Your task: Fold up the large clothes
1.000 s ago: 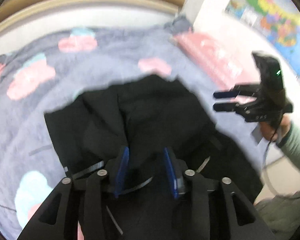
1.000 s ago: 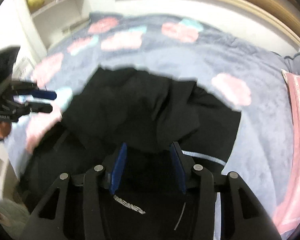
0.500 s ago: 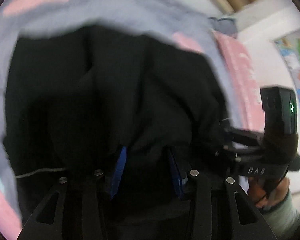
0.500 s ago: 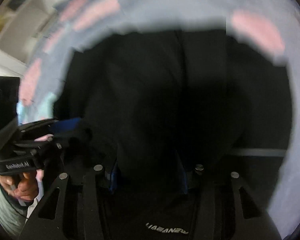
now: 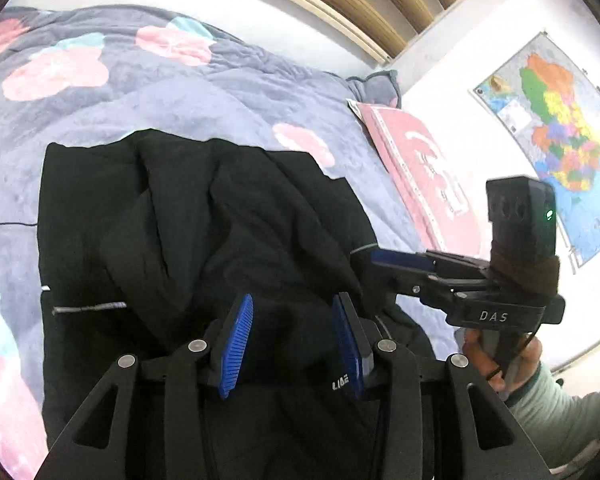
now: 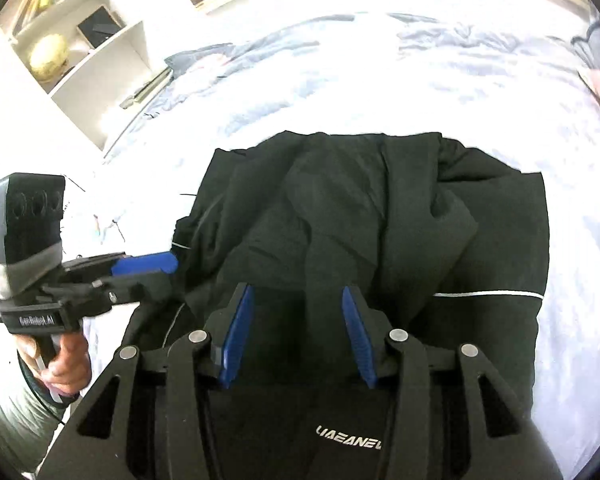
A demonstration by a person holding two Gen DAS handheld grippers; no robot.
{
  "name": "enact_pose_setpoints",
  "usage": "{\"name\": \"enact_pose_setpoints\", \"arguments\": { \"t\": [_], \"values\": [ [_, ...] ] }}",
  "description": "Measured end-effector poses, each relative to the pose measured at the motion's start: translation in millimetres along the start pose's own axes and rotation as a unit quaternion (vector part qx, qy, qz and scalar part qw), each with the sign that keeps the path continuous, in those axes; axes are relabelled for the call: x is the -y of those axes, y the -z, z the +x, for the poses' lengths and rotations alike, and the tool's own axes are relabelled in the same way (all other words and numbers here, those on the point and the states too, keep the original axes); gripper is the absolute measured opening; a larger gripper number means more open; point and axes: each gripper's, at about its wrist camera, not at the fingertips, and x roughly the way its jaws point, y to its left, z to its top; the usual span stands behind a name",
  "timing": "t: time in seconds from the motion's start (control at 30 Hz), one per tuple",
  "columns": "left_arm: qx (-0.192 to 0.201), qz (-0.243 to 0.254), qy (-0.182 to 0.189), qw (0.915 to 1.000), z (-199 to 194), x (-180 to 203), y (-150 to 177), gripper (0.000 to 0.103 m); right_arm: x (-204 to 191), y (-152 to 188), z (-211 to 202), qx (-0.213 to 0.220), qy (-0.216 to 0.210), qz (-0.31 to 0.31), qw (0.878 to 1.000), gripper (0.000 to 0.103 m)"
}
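Note:
A large black jacket (image 5: 204, 216) (image 6: 380, 208) lies crumpled on the bed, with thin white stripes and white lettering near its close end. My left gripper (image 5: 294, 300) hovers low over that near part. Its blue pads stand apart, both inner faces bare, so it is open. In the right wrist view the left gripper (image 6: 172, 270) has its tips at the jacket's left edge. My right gripper (image 6: 298, 292) is likewise open just above the fabric. Seen from the left wrist, the right gripper (image 5: 374, 268) points at the jacket's right edge.
A grey-blue blanket (image 5: 180, 96) with pink blotches covers the bed around the jacket. A pink pillow (image 5: 420, 168) lies at the right, under a wall map (image 5: 556, 120). White shelves (image 6: 80, 40) stand to the left. A hand (image 5: 496, 356) holds each gripper.
Both grippers swung in close over the jacket and now sit lower, each with its tips at one side edge of the jacket. A second ago they hung in the air beside it.

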Motion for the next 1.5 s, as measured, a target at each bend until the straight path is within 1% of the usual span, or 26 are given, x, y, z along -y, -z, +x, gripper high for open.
{"name": "enact_pose_setpoints", "arguments": {
  "t": [0.03, 0.1, 0.13, 0.17, 0.2, 0.23, 0.3, 0.4, 0.53, 0.63, 0.7, 0.77, 0.9, 0.93, 0.97, 1.03, 1.1, 1.13, 1.17, 1.23, 1.3, 1.43, 1.5],
  "values": [
    [-0.008, -0.002, -0.006, 0.9999, 11.4, -2.8, 4.5, 0.043, -0.4, 2.9, 3.3, -0.003, 0.005, -0.004, 1.000, 0.050],
    [-0.034, -0.017, -0.041, 0.9985, 38.2, -16.0, 14.9, 0.043, 3.5, 9.9, 23.0, -0.022, 0.022, -0.011, 0.999, 0.050],
    [-0.045, -0.028, -0.052, 0.9972, 48.8, -25.1, 20.4, 0.043, 7.4, 15.5, 40.8, -0.039, 0.047, -0.017, 0.998, 0.049],
    [-0.063, -0.045, -0.061, 0.9952, 65.1, -37.8, 27.1, 0.041, 13.7, 23.3, 62.4, -0.065, 0.069, -0.020, 0.995, 0.049],
    [-0.072, -0.057, -0.063, 0.9938, 75.3, -44.3, 30.7, 0.039, 21.8, 31.2, 82.7, -0.089, 0.076, -0.014, 0.993, 0.049],
    [-0.071, -0.067, -0.059, 0.9935, 83.0, -52.2, 35.4, 0.039, 28.8, 38.4, 94.4, -0.092, 0.068, -0.001, 0.993, 0.050],
    [-0.047, -0.051, -0.051, 0.9963, 83.8, -53.1, 40.1, 0.039, 34.5, 44.7, 95.8, -0.064, 0.058, 0.005, 0.996, 0.050],
    [-0.021, -0.018, -0.055, 0.9981, 80.3, -46.7, 48.2, 0.039, 37.8, 53.0, 88.1, -0.025, 0.050, 0.008, 0.998, 0.050],
    [0.009, 0.001, -0.062, 0.9980, 71.6, -36.4, 59.9, 0.039, 34.9, 70.4, 71.4, 0.021, 0.059, -0.014, 0.998, 0.050],
    [0.030, 0.022, -0.064, 0.9973, 56.6, -26.6, 70.2, 0.039, 33.1, 80.6, 59.5, 0.036, 0.056, -0.022, 0.998, 0.052],
    [0.042, 0.036, -0.070, 0.9960, 37.6, -20.4, 87.0, 0.039, 32.5, 88.1, 45.2, 0.044, 0.044, -0.019, 0.998, 0.052],
    [0.053, 0.044, -0.079, 0.9945, 19.6, -14.5, 97.6, 0.043, 28.3, 97.0, 32.0, 0.055, 0.033, -0.014, 0.998, 0.052],
    [0.086, 0.050, -0.094, 0.9905, -22.2, -0.9, 125.9, 0.046, 25.7, 124.7, -16.5, 0.089, 0.021, -0.019, 0.996, 0.052],
    [0.094, 0.052, -0.105, 0.9887, -34.4, 3.8, 135.1, 0.048, 24.2, 134.4, -31.6, 0.099, 0.020, -0.019, 0.995, 0.052],
    [0.101, 0.053, -0.118, 0.9864, -48.5, 7.6, 145.3, 0.053, 22.9, 144.7, -47.4, 0.108, 0.021, -0.015, 0.994, 0.052],
    [0.115, 0.052, -0.138, 0.9823, -78.5, 10.6, 165.7, 0.060, 20.1, 161.5, -74.6, 0.120, 0.020, -0.011, 0.993, 0.052],
    [0.126, 0.052, -0.145, 0.9800, -101.4, 10.0, 180.3, 0.060, 16.1, 177.6, -99.7, 0.137, 0.025, -0.011, 0.990, 0.053],
    [0.131, 0.050, -0.149, 0.9788, -108.3, 14.4, 185.8, 0.061, 13.3, 186.2, -110.7, 0.144, 0.031, -0.011, 0.989, 0.053],
    [0.137, 0.046, -0.160, 0.9765, -120.6, 13.3, 193.8, 0.061, 7.8, 188.9, -110.5, 0.149, 0.038, -0.011, 0.988, 0.053],
    [0.148, 0.033, -0.182, 0.9717, -135.2, 7.8, 199.9, 0.061, 11.6, 206.3, -130.3, 0.160, 0.062, 0.000, 0.985, 0.058],
    [0.153, 0.015, -0.190, 0.9696, -145.1, 1.2, 212.3, 0.061, 17.7, 217.6, -141.8, 0.164, 0.076, 0.019, 0.983, 0.060],
    [0.155, -0.028, -0.216, 0.9636, -163.0, -27.7, 240.9, 0.061, 44.9, 247.9, -156.8, 0.150, 0.094, 0.074, 0.981, 0.060],
    [0.151, -0.050, -0.224, 0.9615, -165.0, -41.0, 250.3, 0.061, 57.5, 257.9, -152.8, 0.131, 0.116, 0.096, 0.980, 0.060]
  ]
}}
